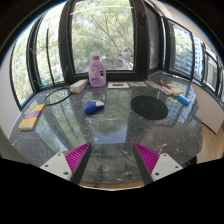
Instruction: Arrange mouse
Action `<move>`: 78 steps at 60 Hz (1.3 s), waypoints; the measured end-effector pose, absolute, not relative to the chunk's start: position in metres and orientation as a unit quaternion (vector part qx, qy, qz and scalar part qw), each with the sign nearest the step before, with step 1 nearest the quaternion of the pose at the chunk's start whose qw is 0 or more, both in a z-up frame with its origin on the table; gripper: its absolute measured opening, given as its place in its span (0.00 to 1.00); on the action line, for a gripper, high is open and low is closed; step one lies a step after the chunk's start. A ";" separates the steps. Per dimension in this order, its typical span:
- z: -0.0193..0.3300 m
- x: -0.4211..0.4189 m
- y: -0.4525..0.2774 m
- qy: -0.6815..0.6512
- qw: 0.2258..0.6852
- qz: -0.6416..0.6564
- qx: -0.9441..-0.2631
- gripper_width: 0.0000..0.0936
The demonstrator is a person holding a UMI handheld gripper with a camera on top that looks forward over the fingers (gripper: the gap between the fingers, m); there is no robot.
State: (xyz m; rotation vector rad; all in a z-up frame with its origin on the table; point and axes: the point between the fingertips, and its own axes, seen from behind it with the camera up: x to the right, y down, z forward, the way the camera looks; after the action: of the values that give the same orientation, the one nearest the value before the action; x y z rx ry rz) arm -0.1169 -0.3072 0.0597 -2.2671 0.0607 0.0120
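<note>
A blue and white mouse (94,106) lies on the grey marble table (110,130), well ahead of my fingers and a little to the left. A round black mouse mat (150,106) lies to its right, ahead of my right finger. My gripper (112,157) is open and empty, its pink pads (78,157) wide apart above the table's near part, with bare table between them.
A pink bottle (97,70) stands at the far side by the windows. A yellow and pink sponge (30,122) lies at the left edge. A box (78,87) lies far left, flat items (118,85) far middle, and coloured objects (176,92) far right.
</note>
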 end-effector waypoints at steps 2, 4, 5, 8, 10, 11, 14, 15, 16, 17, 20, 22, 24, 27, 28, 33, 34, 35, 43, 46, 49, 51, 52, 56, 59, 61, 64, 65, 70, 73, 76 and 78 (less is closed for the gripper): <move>0.055 -0.133 -0.292 0.017 0.426 0.014 -0.904 0.92; 0.051 -0.148 -0.275 0.010 0.430 0.022 -0.903 0.92; 0.049 -0.155 -0.266 0.007 0.432 0.025 -0.901 0.92; 0.045 -0.173 -0.237 0.000 0.443 0.032 -0.896 0.92; 0.041 -0.183 -0.220 -0.005 0.448 0.033 -0.894 0.92; 0.039 -0.187 -0.210 -0.007 0.450 0.033 -0.892 0.92; 0.033 -0.199 -0.183 -0.011 0.454 0.034 -0.890 0.92; 0.030 -0.202 -0.175 -0.012 0.454 0.035 -0.890 0.92; 0.028 -0.206 -0.166 -0.013 0.454 0.036 -0.890 0.92; 0.027 -0.209 -0.158 -0.013 0.455 0.038 -0.890 0.92; 0.020 -0.218 -0.132 -0.011 0.455 0.041 -0.889 0.92; 0.014 -0.224 -0.118 -0.010 0.453 0.043 -0.890 0.92; 0.008 -0.227 -0.105 -0.009 0.452 0.040 -0.891 0.92; 0.003 -0.224 -0.086 -0.010 0.451 0.034 -0.892 0.92; 0.000 -0.225 -0.081 -0.009 0.448 0.034 -0.893 0.91; -0.011 -0.221 -0.062 0.007 0.434 0.024 -0.901 0.92; -0.012 -0.221 -0.058 0.010 0.433 0.023 -0.901 0.92; -0.012 -0.220 -0.054 0.012 0.433 0.022 -0.901 0.92; -0.013 -0.222 -0.025 0.020 0.436 0.019 -0.899 0.90; -0.014 -0.223 -0.016 0.015 0.437 0.011 -0.899 0.88; -0.015 -0.223 -0.010 0.009 0.437 0.003 -0.900 0.82; -0.017 -0.222 -0.006 0.004 0.436 -0.007 -0.900 0.76; -0.016 -0.222 -0.004 0.000 0.438 -0.010 -0.899 0.74; -0.015 -0.228 0.000 -0.012 0.441 -0.004 -0.897 0.55; -0.015 -0.230 0.002 -0.020 0.443 -0.003 -0.896 0.53; -0.015 -0.231 0.003 -0.024 0.444 -0.005 -0.896 0.50; -0.015 -0.231 0.003 -0.025 0.444 -0.003 -0.896 0.46; -0.015 -0.231 0.003 -0.025 0.444 -0.003 -0.896 0.44; -0.013 -0.234 0.003 -0.032 0.442 0.010 -0.896 0.38; -0.010 -0.239 0.003 -0.039 0.440 0.028 -0.897 0.36; 0.006 -0.242 0.007 -0.052 0.452 0.036 -0.890 0.36; 0.024 -0.244 0.008 -0.069 0.465 0.045 -0.882 0.36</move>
State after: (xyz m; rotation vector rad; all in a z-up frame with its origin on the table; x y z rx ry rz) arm -0.2440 0.0075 0.0243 -2.1651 -0.1694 0.1109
